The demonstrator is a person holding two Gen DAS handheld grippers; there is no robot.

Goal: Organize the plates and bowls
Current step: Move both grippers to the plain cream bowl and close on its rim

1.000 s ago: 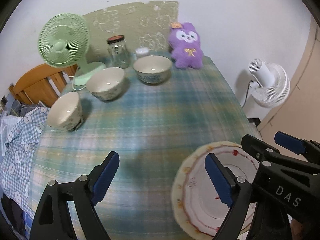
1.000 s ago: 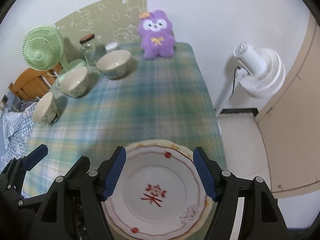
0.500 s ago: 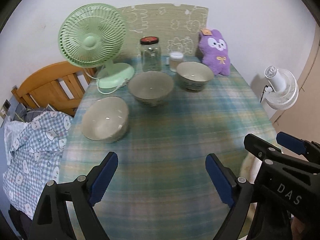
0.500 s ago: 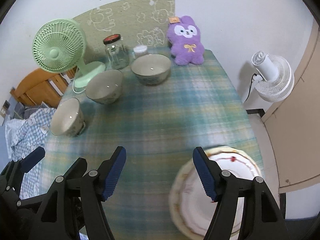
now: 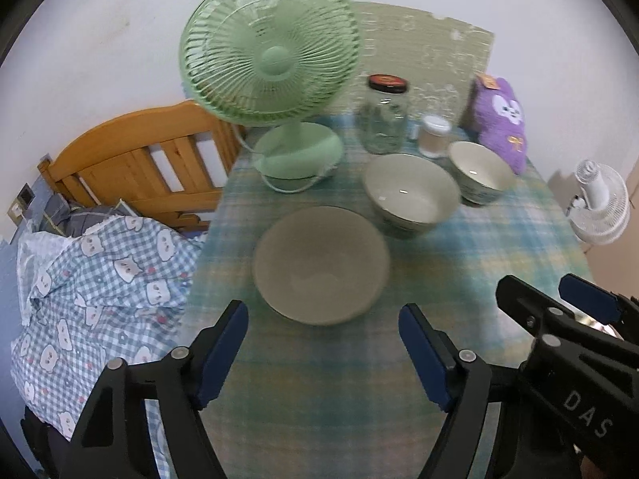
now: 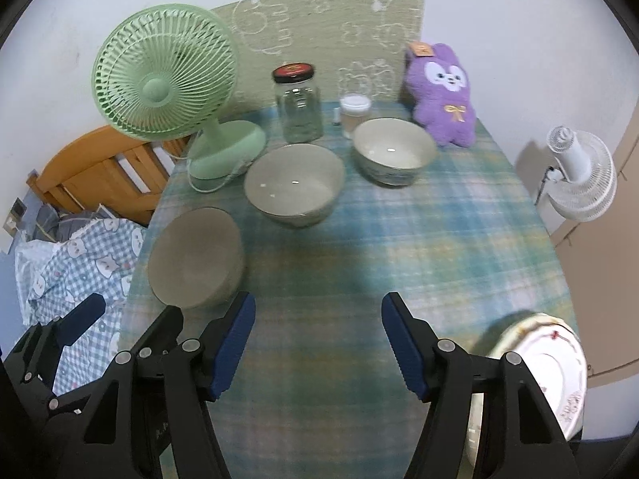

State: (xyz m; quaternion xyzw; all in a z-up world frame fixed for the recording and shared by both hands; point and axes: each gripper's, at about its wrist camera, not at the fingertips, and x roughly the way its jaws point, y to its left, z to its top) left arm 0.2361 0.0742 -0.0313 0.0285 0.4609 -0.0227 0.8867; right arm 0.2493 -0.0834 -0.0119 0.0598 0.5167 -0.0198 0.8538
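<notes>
1. The left gripper (image 5: 323,349) hovered above the near part of the desk (image 5: 359,391), its blue-padded fingers (image 5: 221,353) spread wide and holding nothing.
2. The nearest bowl (image 5: 321,263) stood on the checked cloth just ahead of those fingers, apart from them and blurred in the left wrist view.
3. The right gripper (image 6: 317,345) also hung over the desk, its fingers (image 6: 403,345) wide apart and empty.
4. In the right wrist view the nearest bowl (image 6: 195,257) sat at the desk's left edge, close to the left gripper's pad (image 6: 82,319).
5. A middle bowl (image 6: 294,189) stood farther back, and a third bowl (image 6: 393,151) stood to its right; all three were separate, none stacked.
6. A plate (image 6: 547,375) with a red rim line lay at the near right corner of the desk, partly hidden behind the right gripper's right finger.
7. A green fan (image 6: 171,92) stood at the back left, its base on the cloth.
8. A glass jar (image 6: 299,103) with a dark lid stood beside the fan, with a small white-lidded container (image 6: 354,113) to its right.
9. A purple plush toy (image 6: 443,94) leaned at the back right near the wall.
10. A white fan (image 6: 579,173) stood off the desk to the right.
11. A checked blanket (image 5: 92,279) and a wooden bed frame (image 5: 135,159) lay to the left of the desk.
</notes>
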